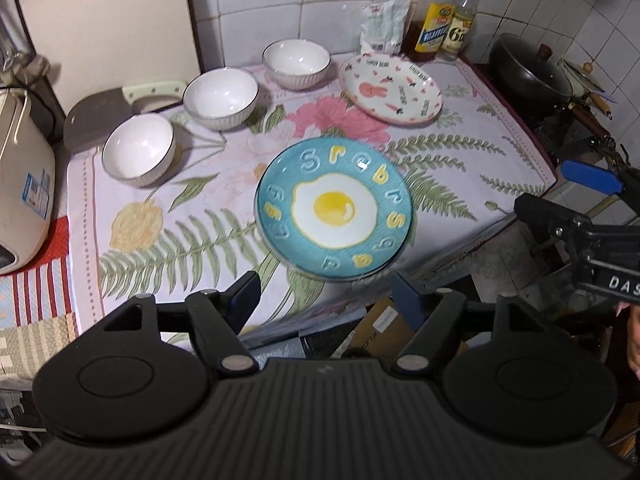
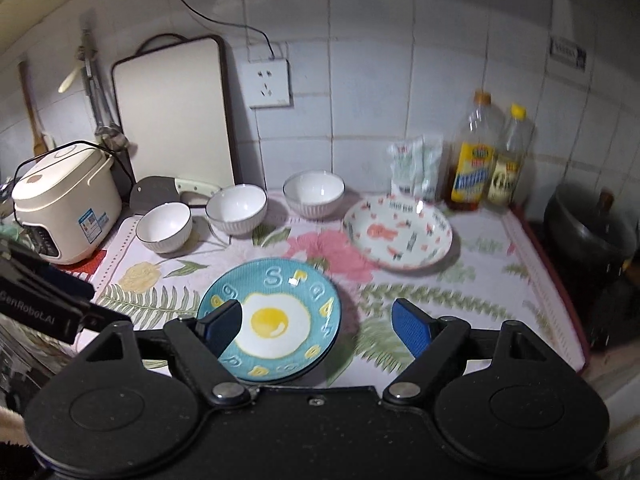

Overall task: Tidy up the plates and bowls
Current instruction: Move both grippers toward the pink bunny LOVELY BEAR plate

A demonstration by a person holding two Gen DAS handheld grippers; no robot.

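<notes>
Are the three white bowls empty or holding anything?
Empty. The near bowl, middle bowl and far bowl all show bare white insides, upright on the cloth.

White bowls (image 1: 220, 98): three — sitting far left
Plates (image 1: 334, 209): two
Bottles (image 1: 431, 20): two — standing far right

Blue egg plate (image 1: 335, 209): raised letters circle the rim; "S", "r", "a", "b" readable on the far side, the rest unclear.
Bunny plate (image 1: 391, 89): dark rim lettering, too small to read.
Right bottle (image 1: 460, 24): label shows "6".
Right gripper (image 1: 616, 285) body: white "DAS", cut off.
Left gripper (image 2: 36, 312) body: "GenRobot.AI", its first letter partly cut off.
</notes>
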